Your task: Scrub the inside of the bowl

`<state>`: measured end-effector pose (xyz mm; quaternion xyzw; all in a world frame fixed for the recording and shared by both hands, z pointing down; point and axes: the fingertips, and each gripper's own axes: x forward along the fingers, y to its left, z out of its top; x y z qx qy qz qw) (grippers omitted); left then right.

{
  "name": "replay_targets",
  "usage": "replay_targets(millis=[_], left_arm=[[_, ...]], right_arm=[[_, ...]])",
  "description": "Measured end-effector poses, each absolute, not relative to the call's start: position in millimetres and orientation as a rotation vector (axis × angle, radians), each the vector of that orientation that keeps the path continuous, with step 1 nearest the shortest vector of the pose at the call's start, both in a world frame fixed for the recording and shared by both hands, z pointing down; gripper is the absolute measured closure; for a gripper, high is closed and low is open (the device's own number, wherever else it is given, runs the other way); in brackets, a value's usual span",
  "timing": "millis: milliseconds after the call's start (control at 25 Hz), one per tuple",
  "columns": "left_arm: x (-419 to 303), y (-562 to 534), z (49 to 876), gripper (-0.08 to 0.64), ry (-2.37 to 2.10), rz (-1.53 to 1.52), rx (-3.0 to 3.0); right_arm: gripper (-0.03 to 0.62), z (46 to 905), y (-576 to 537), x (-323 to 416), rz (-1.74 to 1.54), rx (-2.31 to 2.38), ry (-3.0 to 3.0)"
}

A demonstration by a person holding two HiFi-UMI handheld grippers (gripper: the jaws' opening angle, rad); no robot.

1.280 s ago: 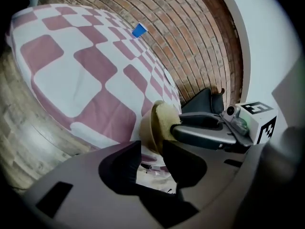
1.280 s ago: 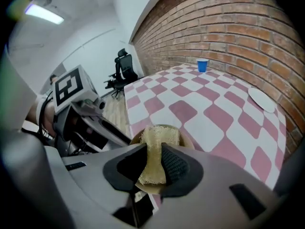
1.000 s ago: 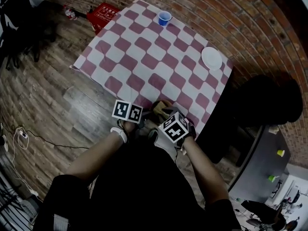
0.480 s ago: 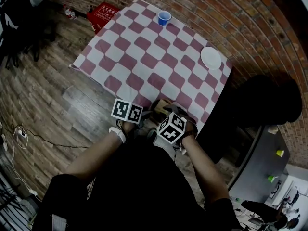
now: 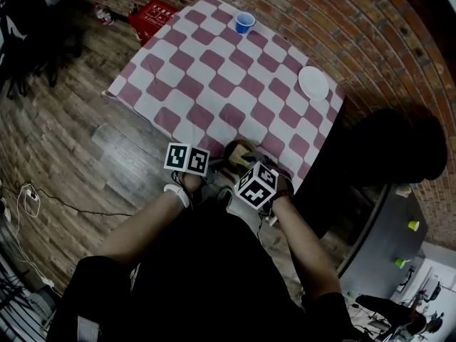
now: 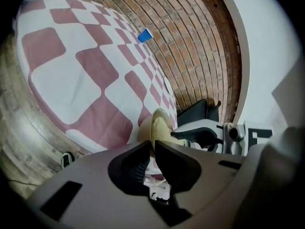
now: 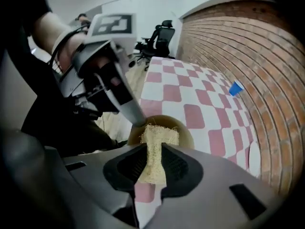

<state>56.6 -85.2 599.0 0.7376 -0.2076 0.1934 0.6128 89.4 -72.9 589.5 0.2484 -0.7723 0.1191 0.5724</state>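
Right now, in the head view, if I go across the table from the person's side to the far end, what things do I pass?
Bowl → white plate → blue cup.

Both forearms, left [image 5: 139, 226] and right [image 5: 299, 241], reach forward side by side, so the two grippers meet right at the bowl [image 7: 183, 128]. The left gripper [image 6: 153, 144] comes at the bowl from its left at a shallow downward tilt. Its fingers [image 6: 176, 163] have just been closing, and now they pinch the bowl's rim between them. The right gripper [image 7: 153, 150] points steeply down over the bowl, with its fingers [image 7: 178, 166] clamped on a loofah pad [image 7: 157, 136] whose end sticks out into the bowl. The left hand [image 5: 184, 184] has a white band at the wrist. Each gripper's marker cube, left [image 5: 187, 159] and right [image 5: 256, 185], faces up on the near side of the bowl.
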Motion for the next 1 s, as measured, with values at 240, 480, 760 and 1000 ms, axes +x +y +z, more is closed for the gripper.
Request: replay_targets(millis=[240, 480, 760, 1000], left_arm=[[52.0, -106.9, 592.4, 0.512, -0.506, 0.454, 1.735], [47.2, -88.0, 588.2, 0.487, -0.479, 0.474, 1.756], [56.9, -51.7, 598.1, 0.422, -0.398, 0.46, 1.692], [56.6, -53.5, 596.4, 0.422, -0.393, 0.406, 1.673]], right_arm=[[0.489, 598.2, -62.4, 88.9, -0.033, 0.405, -1.676], [0.489, 595.4, -68.0, 88.1, 0.214, 0.511, -1.777], [0.489, 596.5, -69.0, 79.0, 0.536, 0.575, -1.85], [0.489, 595.3, -73.6, 79.3, 0.554, 0.598, -1.871]])
